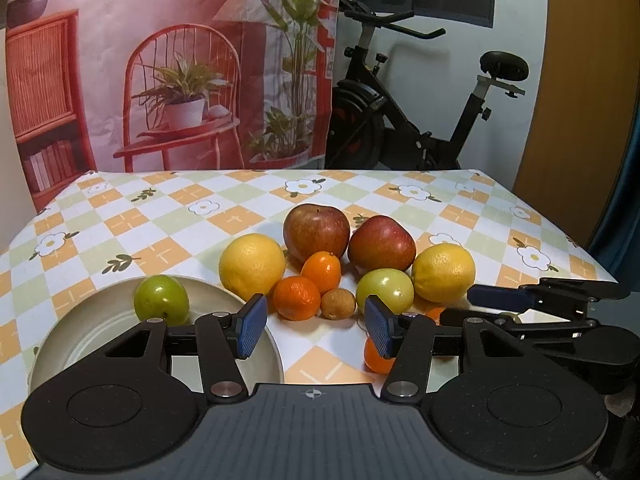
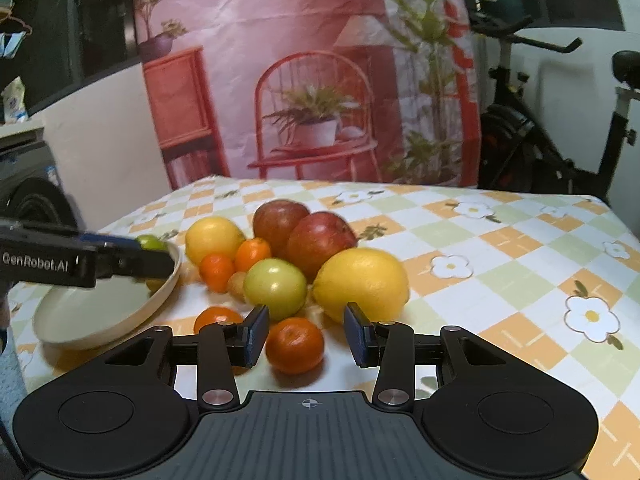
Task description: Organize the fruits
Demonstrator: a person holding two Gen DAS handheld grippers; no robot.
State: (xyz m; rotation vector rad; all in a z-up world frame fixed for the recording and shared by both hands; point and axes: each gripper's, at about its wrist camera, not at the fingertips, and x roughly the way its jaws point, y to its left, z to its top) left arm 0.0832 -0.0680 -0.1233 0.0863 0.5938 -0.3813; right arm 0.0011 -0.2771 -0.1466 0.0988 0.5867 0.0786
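In the right wrist view a mandarin (image 2: 295, 345) lies on the table between the fingers of my right gripper (image 2: 308, 336), which is open, with gaps to both pads. Behind it stand a green fruit (image 2: 275, 288), a lemon (image 2: 362, 284), two red apples (image 2: 320, 240) and smaller oranges (image 2: 216, 270). My left gripper (image 1: 315, 328) is open and empty, hovering at the right rim of a beige plate (image 1: 60, 340). One green fruit (image 1: 161, 300) lies in that plate. Ahead of the left gripper are a mandarin (image 1: 297, 298) and a brown longan (image 1: 338, 304).
The fruit pile sits mid-table on a checked flowered cloth (image 1: 160, 216). My right gripper (image 1: 480, 308) reaches in from the right in the left wrist view, and my left gripper (image 2: 136, 252) shows over the plate (image 2: 160, 300). An exercise bike (image 1: 420, 120) stands behind the table.
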